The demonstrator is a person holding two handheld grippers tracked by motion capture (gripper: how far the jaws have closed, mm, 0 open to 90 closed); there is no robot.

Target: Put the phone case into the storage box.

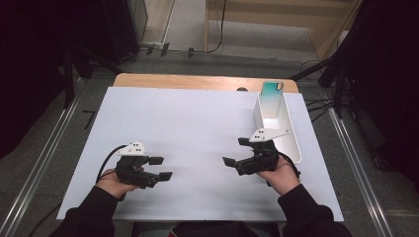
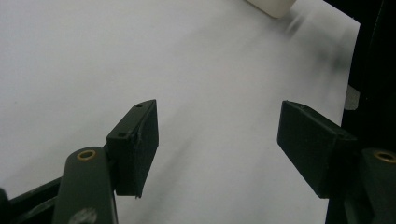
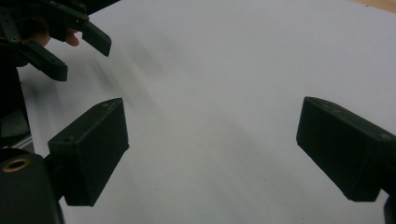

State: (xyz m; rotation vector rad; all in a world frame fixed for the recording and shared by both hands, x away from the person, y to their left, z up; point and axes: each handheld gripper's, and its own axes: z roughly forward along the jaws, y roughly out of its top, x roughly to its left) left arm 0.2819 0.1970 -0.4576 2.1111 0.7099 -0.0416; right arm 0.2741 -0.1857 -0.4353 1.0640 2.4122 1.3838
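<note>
In the high view my left gripper [image 1: 161, 168] rests low over the front left of the white sheet [image 1: 188, 128], jaws apart and pointing right. My right gripper [image 1: 236, 151] sits at the front right, jaws apart and pointing left. A phone [image 1: 272, 98] with a teal-to-white back stands upright at the far end of a long white bin [image 1: 291, 140], just behind the right hand. In the left gripper view the gripper [image 2: 218, 140] is open over bare sheet. The right gripper view has its gripper [image 3: 212, 149] open too, with the left gripper [image 3: 79, 51] at the upper left.
The white sheet covers a wooden table whose far edge [image 1: 197, 81] shows as a tan strip. Dark stands and cables flank the table on both sides. A corner of the white bin [image 2: 275, 5] shows in the left gripper view.
</note>
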